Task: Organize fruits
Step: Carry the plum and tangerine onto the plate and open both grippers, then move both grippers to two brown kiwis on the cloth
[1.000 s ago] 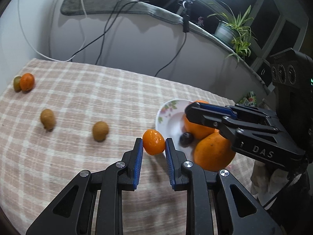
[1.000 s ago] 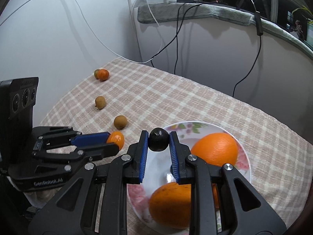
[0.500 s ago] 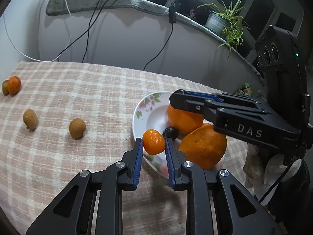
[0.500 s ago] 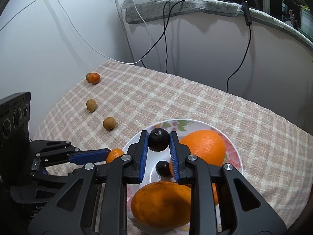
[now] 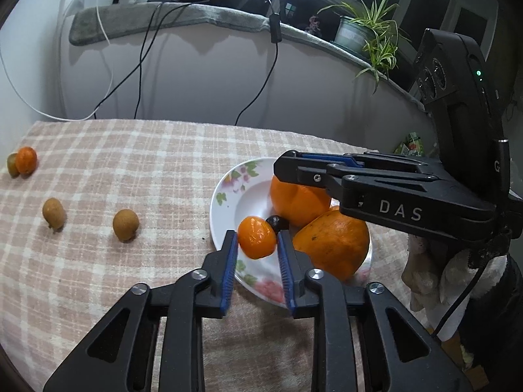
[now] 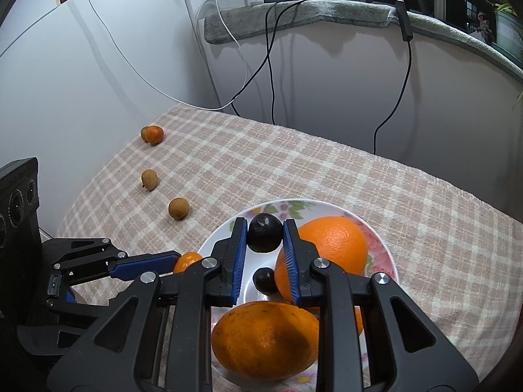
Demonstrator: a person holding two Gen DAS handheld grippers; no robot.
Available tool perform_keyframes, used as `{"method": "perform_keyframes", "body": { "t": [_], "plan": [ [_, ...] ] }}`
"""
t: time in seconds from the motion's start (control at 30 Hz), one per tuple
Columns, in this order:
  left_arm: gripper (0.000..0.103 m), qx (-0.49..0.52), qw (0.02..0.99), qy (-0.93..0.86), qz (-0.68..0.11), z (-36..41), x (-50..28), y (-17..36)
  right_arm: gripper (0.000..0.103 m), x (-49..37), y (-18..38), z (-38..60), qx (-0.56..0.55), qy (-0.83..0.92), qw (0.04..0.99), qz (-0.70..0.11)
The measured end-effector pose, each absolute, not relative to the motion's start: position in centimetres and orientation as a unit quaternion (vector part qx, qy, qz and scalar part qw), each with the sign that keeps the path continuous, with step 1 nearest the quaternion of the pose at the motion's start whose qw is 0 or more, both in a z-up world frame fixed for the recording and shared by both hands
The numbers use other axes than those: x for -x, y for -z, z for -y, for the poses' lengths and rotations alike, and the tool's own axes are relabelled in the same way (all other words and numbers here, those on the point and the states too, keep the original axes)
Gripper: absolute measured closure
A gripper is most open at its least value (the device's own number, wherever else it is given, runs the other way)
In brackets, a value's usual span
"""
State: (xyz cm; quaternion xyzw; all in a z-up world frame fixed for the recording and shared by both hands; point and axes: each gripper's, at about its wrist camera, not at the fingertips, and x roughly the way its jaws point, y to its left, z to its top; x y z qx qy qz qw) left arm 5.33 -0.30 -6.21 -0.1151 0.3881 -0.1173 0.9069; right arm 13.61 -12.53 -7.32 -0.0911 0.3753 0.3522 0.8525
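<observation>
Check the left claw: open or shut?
Opening: the left claw's blue pads now stand slightly off the small orange tangerine between them.

We see a soft, nubby pink-and-cream checked cloth point(image 6: 294, 163) on the counter, a glossy white floral ceramic plate point(image 5: 225, 192), dimpled, faintly shiny large oranges point(image 6: 336, 238), rough matt brown longans point(image 5: 125, 224), and ribbed blue rubber pads point(image 5: 228, 261) on matt black plastic jaws.

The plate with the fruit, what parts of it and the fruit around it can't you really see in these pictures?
- Plate: left wrist view, its right side is hidden by the right tongs.
- Plate's near rim: right wrist view, covered by those tongs' own arms.
- Small orange fruit: right wrist view, mostly behind the opening left tongs.
- Greenish fruit: left wrist view, half behind another small orange fruit, too small to name.
</observation>
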Motion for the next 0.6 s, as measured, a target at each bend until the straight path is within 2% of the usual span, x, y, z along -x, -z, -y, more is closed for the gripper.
{"method": "perform_keyframes", "body": {
  "t": [0.03,0.1,0.17,0.33,0.47,0.6],
  "plan": [
    [0.069,0.114,0.908,0.118,-0.386,0.3,-5.3,6.1,0.077,-13.6,7.3,12.5,0.091,-0.351,0.853,-0.375],
    [0.061,0.111,0.910,0.116,-0.383,0.4,-5.2,5.9,0.053,-13.5,7.2,12.7,0.091,-0.348,0.856,-0.372],
    [0.054,0.107,0.912,0.114,-0.379,0.5,-5.1,5.7,0.041,-13.4,6.9,12.8,0.088,-0.344,0.861,-0.365],
    [0.032,0.101,0.917,0.108,-0.371,0.6,-4.9,5.3,0.029,-13.4,6.3,13.1,0.074,-0.346,0.863,-0.360],
    [0.025,0.091,0.919,0.103,-0.368,0.8,-4.8,5.2,0.020,-13.3,6.0,13.1,0.068,-0.344,0.867,-0.354],
    [0.024,0.089,0.921,0.100,-0.366,0.9,-4.7,5.1,0.015,-13.2,5.8,13.1,0.064,-0.343,0.868,-0.353]
  ]
}}
